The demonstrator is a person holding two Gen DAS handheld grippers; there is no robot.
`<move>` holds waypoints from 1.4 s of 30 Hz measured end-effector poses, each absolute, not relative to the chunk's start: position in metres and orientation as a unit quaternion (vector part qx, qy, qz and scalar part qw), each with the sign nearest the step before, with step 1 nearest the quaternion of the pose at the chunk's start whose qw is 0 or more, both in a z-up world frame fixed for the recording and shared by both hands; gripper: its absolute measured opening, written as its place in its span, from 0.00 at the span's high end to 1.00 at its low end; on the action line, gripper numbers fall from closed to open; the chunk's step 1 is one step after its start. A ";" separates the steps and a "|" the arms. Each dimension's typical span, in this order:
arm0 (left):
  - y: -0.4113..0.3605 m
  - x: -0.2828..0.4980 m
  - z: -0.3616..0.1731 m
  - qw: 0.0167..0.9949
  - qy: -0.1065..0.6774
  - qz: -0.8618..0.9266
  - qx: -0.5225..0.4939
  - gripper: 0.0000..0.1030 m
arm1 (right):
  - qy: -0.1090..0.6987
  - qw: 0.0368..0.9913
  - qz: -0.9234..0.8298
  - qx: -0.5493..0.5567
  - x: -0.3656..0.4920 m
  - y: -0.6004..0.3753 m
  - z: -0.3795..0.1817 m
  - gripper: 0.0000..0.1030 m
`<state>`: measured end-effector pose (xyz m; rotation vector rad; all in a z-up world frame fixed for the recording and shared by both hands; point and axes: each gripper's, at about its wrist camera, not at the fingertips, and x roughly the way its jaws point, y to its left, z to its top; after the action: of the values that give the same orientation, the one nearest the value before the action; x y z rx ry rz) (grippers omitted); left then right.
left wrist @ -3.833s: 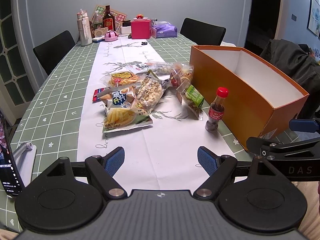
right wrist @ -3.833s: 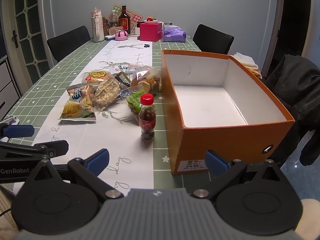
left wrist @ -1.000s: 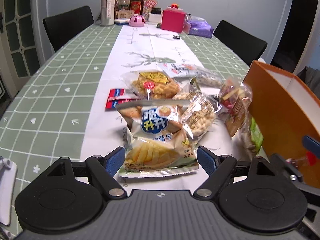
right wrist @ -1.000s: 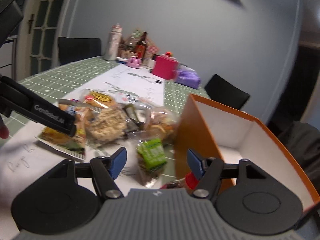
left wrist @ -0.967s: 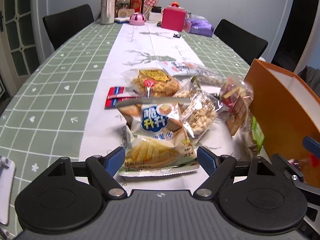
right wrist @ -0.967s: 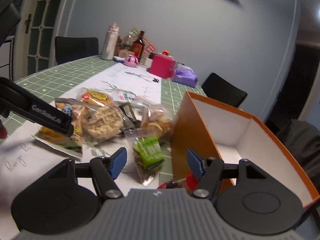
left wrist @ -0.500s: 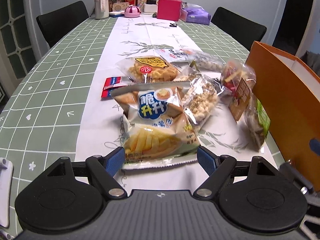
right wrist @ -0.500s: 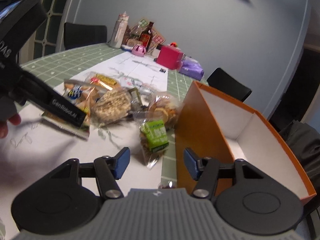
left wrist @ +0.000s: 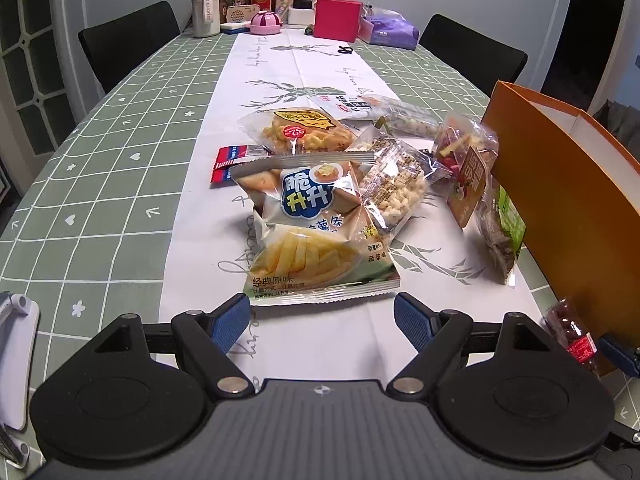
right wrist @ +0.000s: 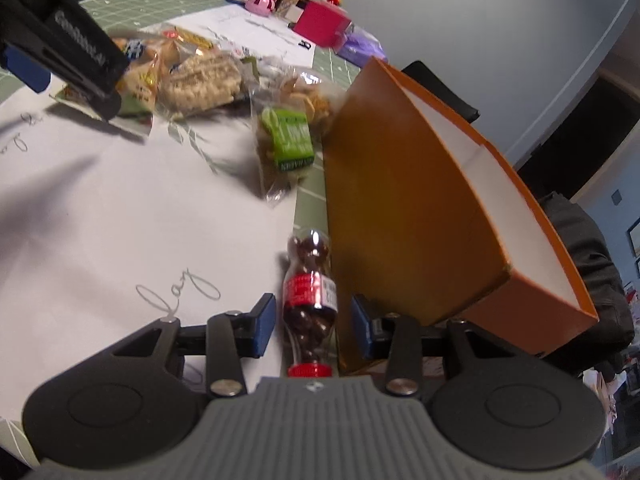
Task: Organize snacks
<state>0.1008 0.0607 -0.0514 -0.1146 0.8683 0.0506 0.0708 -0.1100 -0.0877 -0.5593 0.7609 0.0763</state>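
Dining table [left wrist: 120, 168] | right gripper [right wrist: 313, 326] closing around candy bottle [right wrist: 310, 304], pads apart | left gripper [left wrist: 322, 318] apart, empty | risk: bottle tips against orange box [right wrist: 400, 216]

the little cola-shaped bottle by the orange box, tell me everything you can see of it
The small cola-shaped bottle is clear plastic with a red cap and a red and white label around its waist, filled with dark brown round candies. In the right wrist view its cap points toward the camera. It sits on the white table runner close beside the orange box; contact cannot be told. The right gripper straddles it, jaws closing, with small gaps still showing beside each blue pad.
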 end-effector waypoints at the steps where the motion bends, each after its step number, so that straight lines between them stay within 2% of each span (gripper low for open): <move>1: 0.060 0.100 -0.051 0.906 0.420 0.023 -0.054 0.07 | 0.369 0.890 0.037 -0.265 0.072 -0.111 -0.087 0.63; 3: 0.060 0.099 -0.051 0.906 0.418 0.020 -0.054 0.07 | 0.373 0.892 0.039 -0.252 0.075 -0.112 -0.085 0.71; 16: 0.079 0.120 -0.046 0.905 0.394 0.057 -0.150 0.06 | 0.391 0.895 0.131 -0.170 0.108 -0.088 -0.074 0.71; 20: 0.069 0.135 -0.050 0.905 0.394 0.071 -0.140 0.06 | 0.396 0.895 0.142 -0.152 0.118 -0.088 -0.072 0.70; 22: 0.065 0.142 -0.055 0.905 0.399 0.078 -0.129 0.06 | 0.396 0.894 0.148 -0.144 0.120 -0.090 -0.071 0.65; 27: 0.065 0.148 -0.067 0.904 0.401 0.088 -0.119 0.02 | 0.421 0.885 0.166 -0.109 0.131 -0.094 -0.073 0.64; 32: 0.069 0.146 -0.072 0.909 0.393 0.080 -0.113 0.02 | 0.435 0.879 0.177 -0.080 0.137 -0.098 -0.075 0.68; 38: 0.066 0.141 -0.070 0.912 0.395 0.059 -0.091 0.19 | 0.449 0.871 0.183 -0.077 0.138 -0.097 -0.079 0.71; 42: 0.063 0.132 -0.065 0.910 0.404 0.054 -0.079 0.24 | 0.454 0.868 0.187 -0.074 0.137 -0.097 -0.078 0.71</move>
<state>0.1323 0.0625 -0.0650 -0.1639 0.8341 0.1118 0.1373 -0.0972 -0.0779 -0.1556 0.9496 0.3914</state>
